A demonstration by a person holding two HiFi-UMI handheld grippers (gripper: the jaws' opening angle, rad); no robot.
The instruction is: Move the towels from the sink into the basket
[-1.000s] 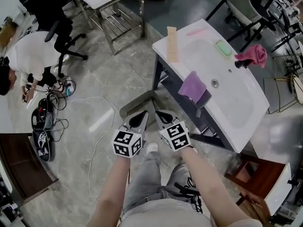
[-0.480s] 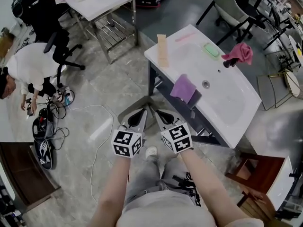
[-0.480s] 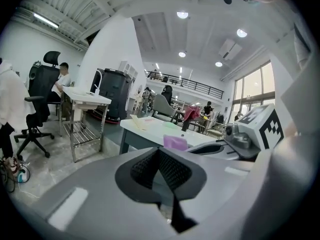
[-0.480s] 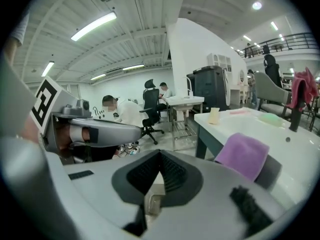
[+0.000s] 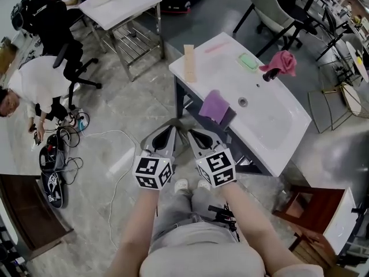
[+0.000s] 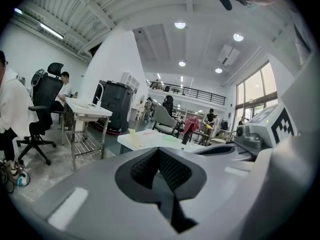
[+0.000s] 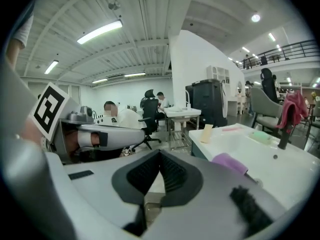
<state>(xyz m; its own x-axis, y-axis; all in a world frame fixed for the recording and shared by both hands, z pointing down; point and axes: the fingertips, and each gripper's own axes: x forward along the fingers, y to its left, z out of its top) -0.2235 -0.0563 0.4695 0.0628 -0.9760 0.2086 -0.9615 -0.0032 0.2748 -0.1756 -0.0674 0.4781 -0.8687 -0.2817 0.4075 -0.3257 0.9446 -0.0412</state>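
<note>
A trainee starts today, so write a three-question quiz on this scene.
1. True or false: the left tool and the right tool are both shut and empty.
2. Where does the pink towel hang?
A. on the faucet
B. on a chair
C. on the floor
3. Two towels are at the sink. What colour is the one nearer the tools?

Key
1. True.
2. A.
3. Purple: the purple towel lies over the sink's edge on the tools' side.
</note>
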